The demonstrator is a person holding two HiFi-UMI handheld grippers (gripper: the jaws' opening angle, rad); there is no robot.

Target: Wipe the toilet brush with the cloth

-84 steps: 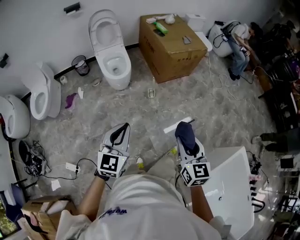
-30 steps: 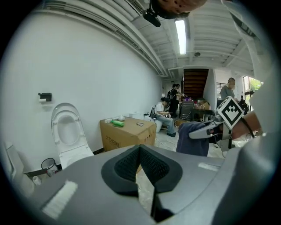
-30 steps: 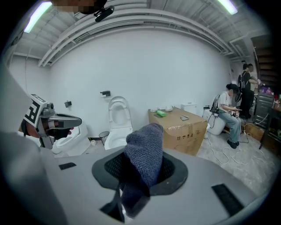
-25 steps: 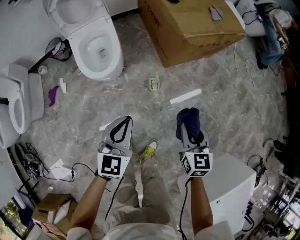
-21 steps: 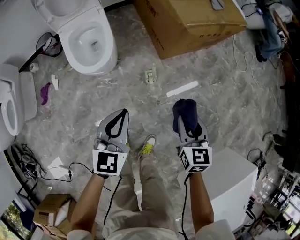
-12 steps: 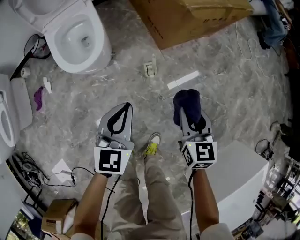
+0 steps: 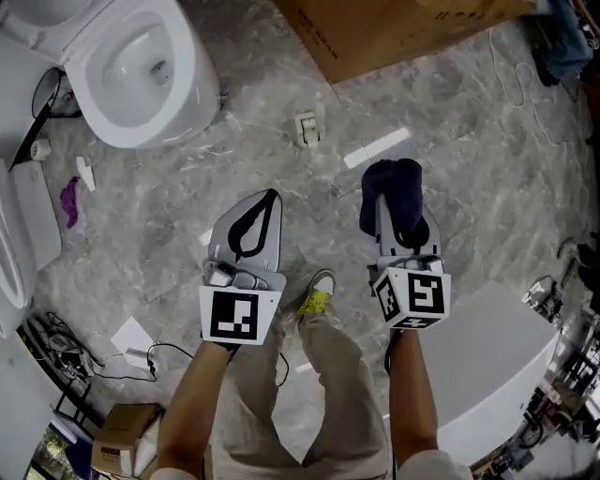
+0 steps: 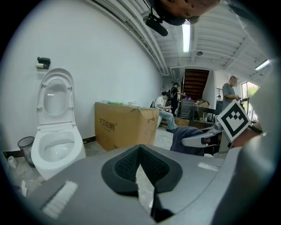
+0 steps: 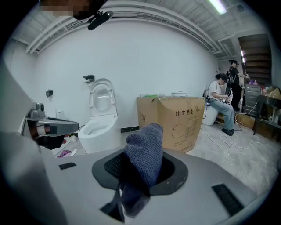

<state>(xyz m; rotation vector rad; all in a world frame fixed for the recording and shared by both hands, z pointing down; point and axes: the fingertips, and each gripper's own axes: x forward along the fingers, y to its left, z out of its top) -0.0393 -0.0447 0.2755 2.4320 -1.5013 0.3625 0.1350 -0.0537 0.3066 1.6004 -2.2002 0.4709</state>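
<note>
My right gripper (image 7: 395, 212) is shut on a dark blue cloth (image 7: 405, 184), which bunches over its jaws and hides the tips. In the right gripper view the cloth (image 9: 145, 156) stands up in front of the cardboard box. My left gripper (image 7: 270, 198) is shut with nothing in it, its tips meeting (image 8: 139, 147). Both grippers hang side by side above the marbled floor, over the person's legs. I cannot make out a toilet brush in any view.
An open white toilet (image 7: 193, 86) stands at the upper left, another toilet (image 7: 19, 234) at the left edge. A cardboard box (image 7: 375, 28) is ahead, a white cabinet (image 7: 506, 366) at the lower right. Scraps and cables (image 7: 94, 352) litter the floor. People (image 9: 221, 103) are at the back.
The view has closed in on the floor; the toilet and box have slid towards the top edge. Both grippers keep their pose, and the cloth stays in the right one.
</note>
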